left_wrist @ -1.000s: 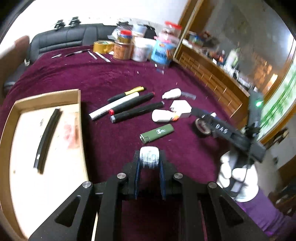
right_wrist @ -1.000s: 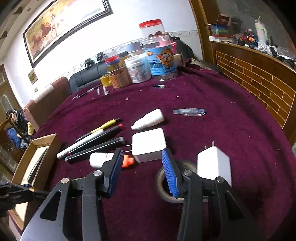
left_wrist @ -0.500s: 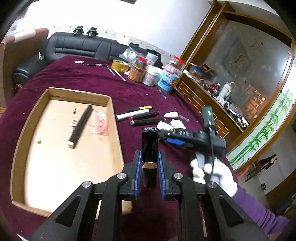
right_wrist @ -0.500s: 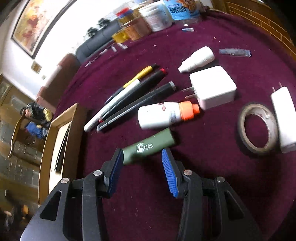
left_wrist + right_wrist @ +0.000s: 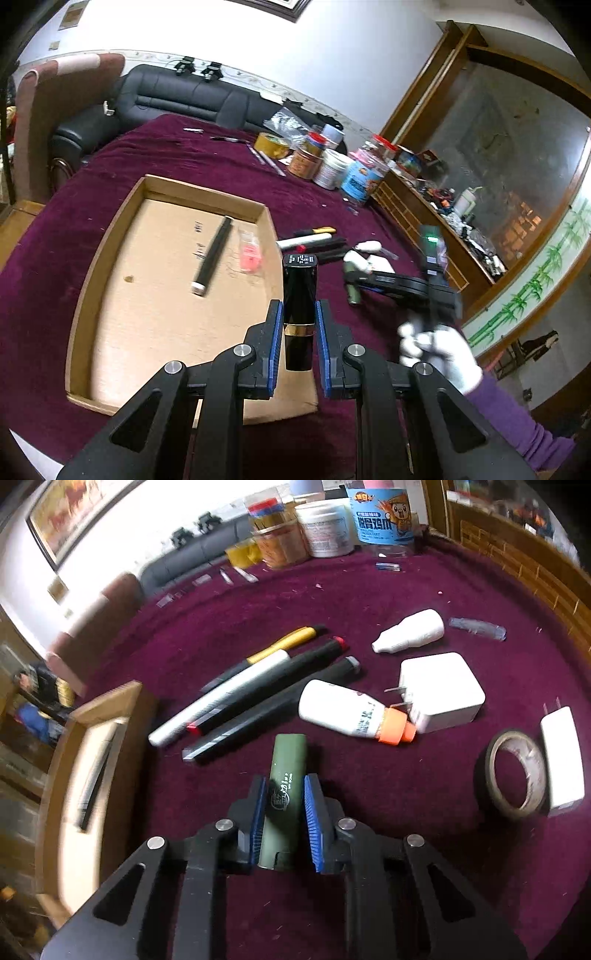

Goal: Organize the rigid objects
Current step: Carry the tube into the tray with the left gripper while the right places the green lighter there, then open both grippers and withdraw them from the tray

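My left gripper (image 5: 298, 308) is shut on a black tube with a gold band (image 5: 299, 280), which it holds upright over the right rim of the cardboard tray (image 5: 94, 266). A black marker (image 5: 213, 260) lies inside the tray. In the right wrist view, my right gripper (image 5: 284, 784) is closing its jaws on a green lighter (image 5: 288, 753), and the blue pads touch both of its sides. The lighter lies on the purple cloth just in front of several markers (image 5: 258, 686). A white-gloved hand (image 5: 439, 347) carries the right gripper in the left wrist view.
A white bottle with an orange cap (image 5: 340, 710), a white charger (image 5: 439, 690), a small white bottle (image 5: 410, 631), a tape roll (image 5: 515, 775) and a second charger (image 5: 563, 760) lie to the lighter's right. Jars (image 5: 325, 528) stand at the table's far edge. The tray (image 5: 107, 705) is at the left.
My left gripper has carried the black tube leftward, from above the lighter to over the tray. My right gripper moved from the tape roll to the green lighter and shut on it.
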Demonstrator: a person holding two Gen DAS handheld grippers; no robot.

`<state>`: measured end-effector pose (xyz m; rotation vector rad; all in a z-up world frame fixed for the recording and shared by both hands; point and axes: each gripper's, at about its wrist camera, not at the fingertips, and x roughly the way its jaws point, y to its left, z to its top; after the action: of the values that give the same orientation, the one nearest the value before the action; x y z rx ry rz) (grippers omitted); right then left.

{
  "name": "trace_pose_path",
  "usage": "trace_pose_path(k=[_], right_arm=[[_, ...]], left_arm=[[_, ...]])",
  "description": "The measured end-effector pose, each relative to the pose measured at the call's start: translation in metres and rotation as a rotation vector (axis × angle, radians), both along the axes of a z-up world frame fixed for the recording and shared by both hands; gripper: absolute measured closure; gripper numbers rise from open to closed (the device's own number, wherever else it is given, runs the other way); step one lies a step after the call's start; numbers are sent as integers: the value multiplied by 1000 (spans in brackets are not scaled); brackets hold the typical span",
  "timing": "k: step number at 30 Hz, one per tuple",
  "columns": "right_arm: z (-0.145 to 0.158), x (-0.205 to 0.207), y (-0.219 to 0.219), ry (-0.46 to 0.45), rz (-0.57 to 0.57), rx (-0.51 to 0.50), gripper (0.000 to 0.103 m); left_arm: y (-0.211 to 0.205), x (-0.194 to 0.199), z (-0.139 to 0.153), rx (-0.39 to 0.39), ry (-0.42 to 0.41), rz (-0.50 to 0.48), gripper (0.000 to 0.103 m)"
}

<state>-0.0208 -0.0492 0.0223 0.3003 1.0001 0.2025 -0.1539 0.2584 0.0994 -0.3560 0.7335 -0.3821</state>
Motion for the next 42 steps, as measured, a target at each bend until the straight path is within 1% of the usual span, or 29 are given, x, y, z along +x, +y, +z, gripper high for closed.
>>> trace_pose_path(k=[2,3,6,8,10,15,19,25,27,28,30,31,32,34,36,37,38,40,42], right_arm=[[9,-4,1,-23,20,29,85],[18,-8,3,-42,42,53,85],[38,-15,18,-81,107,98,85],[49,-18,34,-92,163,132,85],[55,-19,49,-85,219,171,85],[47,-4,93,-10,304,219,85],[32,19,130,41,324,194,85],[9,46,163,102,321,152,85],[5,50,167,115,315,146,85],[3,52,170,120,314,142,85],[2,56,172,119,310,129,85],[1,57,173,119,308,122,85],[1,58,174,120,305,116,85],[1,60,177,110,295,100,85],[4,60,178,88,298,75,85],[8,59,176,65,299,68,85],[12,57,172,46,297,66,85],[24,49,163,-11,290,64,85],[40,38,146,-79,281,49,84]], left_arm=[[6,6,-1,24,8,17,89],[10,14,-2,42,22,36,89],[20,36,-9,57,72,56,89],[26,52,-14,75,104,76,89],[32,71,-20,96,137,89,89],[37,115,-40,110,230,87,89],[38,145,-54,98,278,86,89],[43,175,-73,100,340,94,89],[45,179,-75,93,342,99,89],[47,178,-75,79,339,100,86],[53,175,-73,41,333,99,72],[56,172,-71,33,329,108,61],[59,168,-70,24,321,122,56],[64,164,-66,16,313,136,55],[67,156,-62,6,312,149,53],[68,150,-58,3,308,159,50],[67,144,-54,7,297,165,50],[64,130,-44,37,267,177,49],[54,111,-28,83,214,190,49]])
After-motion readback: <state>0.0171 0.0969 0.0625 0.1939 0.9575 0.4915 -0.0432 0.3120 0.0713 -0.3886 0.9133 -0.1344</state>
